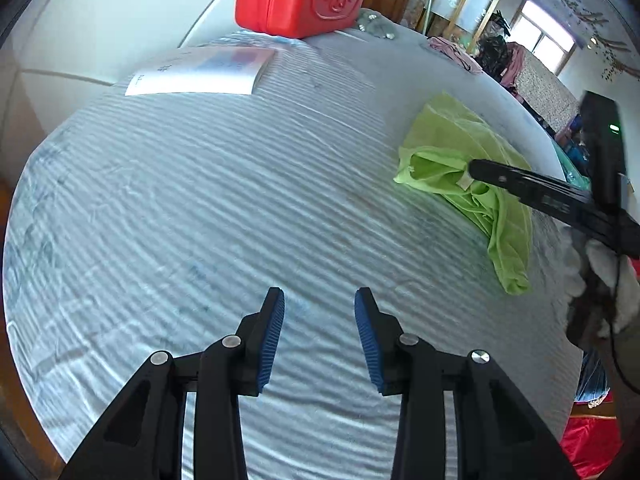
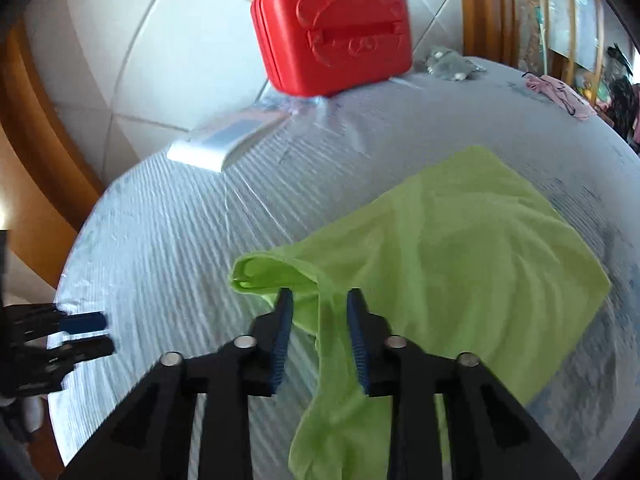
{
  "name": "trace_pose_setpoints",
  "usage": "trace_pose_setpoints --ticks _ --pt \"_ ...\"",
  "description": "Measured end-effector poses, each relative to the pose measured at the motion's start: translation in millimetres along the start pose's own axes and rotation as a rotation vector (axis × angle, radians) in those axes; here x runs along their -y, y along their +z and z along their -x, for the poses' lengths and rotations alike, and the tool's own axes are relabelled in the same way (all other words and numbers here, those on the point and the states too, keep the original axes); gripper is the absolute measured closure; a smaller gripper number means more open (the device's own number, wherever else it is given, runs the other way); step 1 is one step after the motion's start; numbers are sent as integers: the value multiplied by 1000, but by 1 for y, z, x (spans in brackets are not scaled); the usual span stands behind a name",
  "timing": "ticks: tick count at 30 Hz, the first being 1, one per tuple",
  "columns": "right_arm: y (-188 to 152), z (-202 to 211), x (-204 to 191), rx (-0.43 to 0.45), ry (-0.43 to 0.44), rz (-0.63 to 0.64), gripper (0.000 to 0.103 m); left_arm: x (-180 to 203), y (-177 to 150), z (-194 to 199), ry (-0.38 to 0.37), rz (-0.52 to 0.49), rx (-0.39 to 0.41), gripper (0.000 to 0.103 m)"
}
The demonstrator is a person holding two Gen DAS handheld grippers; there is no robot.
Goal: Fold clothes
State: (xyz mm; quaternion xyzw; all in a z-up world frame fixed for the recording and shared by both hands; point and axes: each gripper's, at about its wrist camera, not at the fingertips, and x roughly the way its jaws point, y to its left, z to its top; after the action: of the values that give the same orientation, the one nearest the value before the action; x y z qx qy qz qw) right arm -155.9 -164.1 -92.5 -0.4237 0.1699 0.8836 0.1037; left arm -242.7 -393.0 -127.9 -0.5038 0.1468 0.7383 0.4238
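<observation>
The left tool [image 1: 319, 300] hangs over the bed [image 1: 200, 200] with its blue pads [image 1: 276, 328] spread apart and only the ribbed, pale striped sheet showing between them. Off to its right lies the green garment [image 2: 460, 260], crumpled — part spread flat on the sheet, part bunched and lifted at one edge. The right tool [image 2: 320, 300] has that raised fold of green cloth running between its fingers [image 2: 285, 320]; the pads sit near each other on either side of the fold, and in the left wrist view its tip is at the garment's bunched edge. Farther back, a white paper sheet [image 1: 200, 70] lies flat on the bed. Beyond it stands a red case [image 2: 332, 36] with handles — beside it a grey plush toy [image 2: 448, 66], and further right a pink cloth [image 2: 558, 94].
</observation>
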Motion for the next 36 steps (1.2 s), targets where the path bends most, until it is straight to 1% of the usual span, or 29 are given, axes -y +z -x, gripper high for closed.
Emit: trace_pose_setpoints --ticks 1,4,6,8,9,10,11,12,14,16,18,19,20,21,22,24,25,27,28,30,32,34,36 --pt "-1 -5 -1 -20 20 1 97 0 -3 3 5 6 -1 66" --pt "-4 -21 -5 -77 77 1 96 2 -8 8 2 45 1 66" --pt "-10 -9 6 -56 94 -55 92 9 -11 9 2 76 13 66" --pt "-16 12 25 -4 139 -133 82 21 -12 8 13 102 33 61" --pt "-17 27 37 33 138 -163 75 29 -11 7 7 121 43 61" --pt "-18 41 49 68 136 -191 73 37 -10 5 0 141 54 58" --pt "-19 52 57 84 133 -198 73 50 -7 1 -6 155 61 57" --pt "-20 60 67 83 100 -190 71 62 -4 -3 -13 169 68 56" --pt "-21 73 91 75 35 -158 71 89 5 -12 -35 188 82 56" --pt "-18 74 122 47 -18 -146 71 118 17 -21 -43 196 105 56" --pt "-10 73 157 28 -50 -127 70 142 31 -34 -9 210 136 50" --pt "-6 71 170 23 -57 -106 69 154 39 -41 8 217 151 45" --pt "1 68 184 19 -49 -79 68 161 45 -49 27 244 160 40" --pt "7 64 195 25 -31 -48 62 165 52 -59 48 275 160 38" --pt "14 60 206 32 -13 -18 53 169 57 -67 64 311 165 37" --pt "28 50 227 50 28 41 46 177 63 -81 74 385 162 36" --pt "34 43 234 36 48 50 46 180 66 -88 79 422 161 36" --pt "47 30 250 9 89 70 46 189 76 -103 155 440 119 35" --pt "50 24 255 3 112 83 46 193 79 -108 190 449 108 35" --pt "56 9 264 -39 154 96 46 200 86 -115 265 466 89 34" --pt "61 -5 271 -81 199 98 46 201 89 -117 281 491 93 28" --pt "65 -16 276 -107 237 83 46 201 91 -119 291 513 98 26" --pt "66 -26 278 -140 260 81 46 200 92 -121 297 532 103 26"
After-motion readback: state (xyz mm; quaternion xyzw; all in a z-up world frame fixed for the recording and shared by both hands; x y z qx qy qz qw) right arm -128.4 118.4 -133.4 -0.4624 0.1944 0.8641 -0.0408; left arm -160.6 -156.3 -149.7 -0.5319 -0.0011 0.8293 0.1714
